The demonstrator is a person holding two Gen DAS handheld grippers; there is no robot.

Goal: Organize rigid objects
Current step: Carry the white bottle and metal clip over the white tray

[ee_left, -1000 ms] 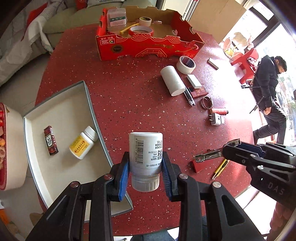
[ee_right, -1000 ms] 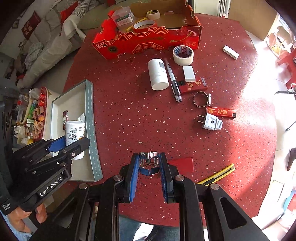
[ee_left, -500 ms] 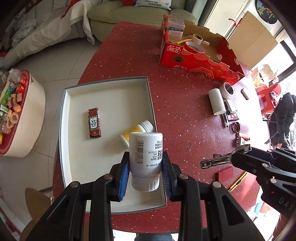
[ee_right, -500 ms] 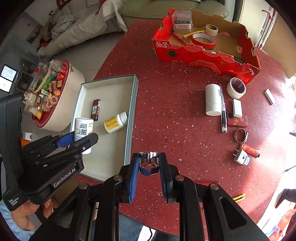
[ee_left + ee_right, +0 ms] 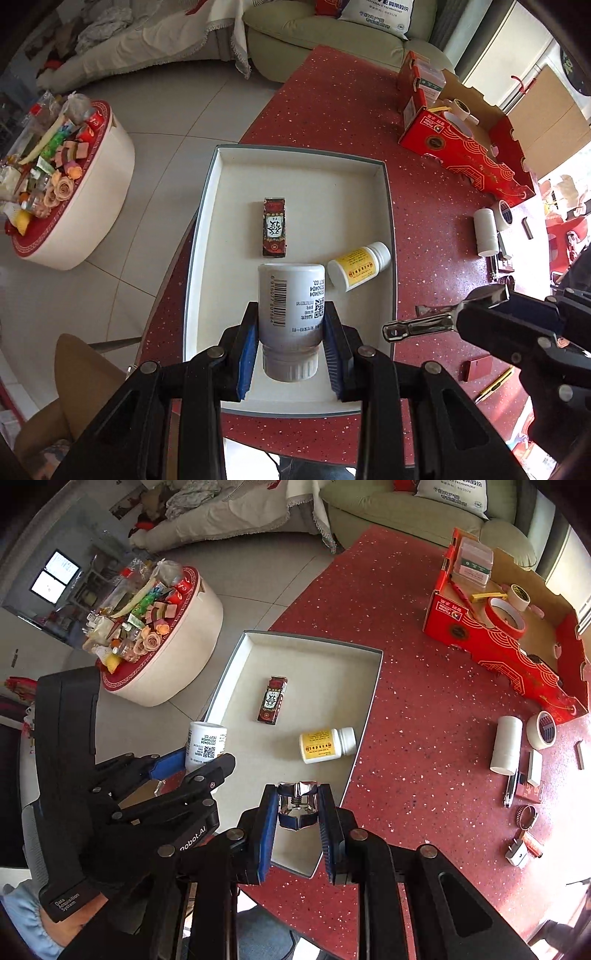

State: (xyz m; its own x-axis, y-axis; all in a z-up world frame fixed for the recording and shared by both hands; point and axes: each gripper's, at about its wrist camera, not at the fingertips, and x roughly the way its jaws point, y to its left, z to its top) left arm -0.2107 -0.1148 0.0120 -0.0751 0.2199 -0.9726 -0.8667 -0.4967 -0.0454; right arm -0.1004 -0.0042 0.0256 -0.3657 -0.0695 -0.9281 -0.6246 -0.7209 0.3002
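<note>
My left gripper (image 5: 291,349) is shut on a white pill bottle (image 5: 291,306), cap toward me, held above the near part of the shallow white tray (image 5: 303,173). It also shows in the right wrist view (image 5: 205,744). In the tray lie a yellow-labelled bottle (image 5: 359,266) and a small red box (image 5: 274,232). My right gripper (image 5: 297,814) is shut on a shiny metal clip (image 5: 297,805), held over the tray's near right corner (image 5: 295,864); the clip also shows in the left wrist view (image 5: 439,319).
A red cardboard box (image 5: 513,642) with tape rolls stands at the far right of the red table (image 5: 424,738). A white tube (image 5: 505,744), tape roll (image 5: 543,729), pen, plug (image 5: 517,853) and lighter lie at right. A round stand of clutter (image 5: 147,627) is on the floor at left.
Both grippers have swung left and now sit over the tray, each still holding its object. The bottle is closer to the tray's near end.
</note>
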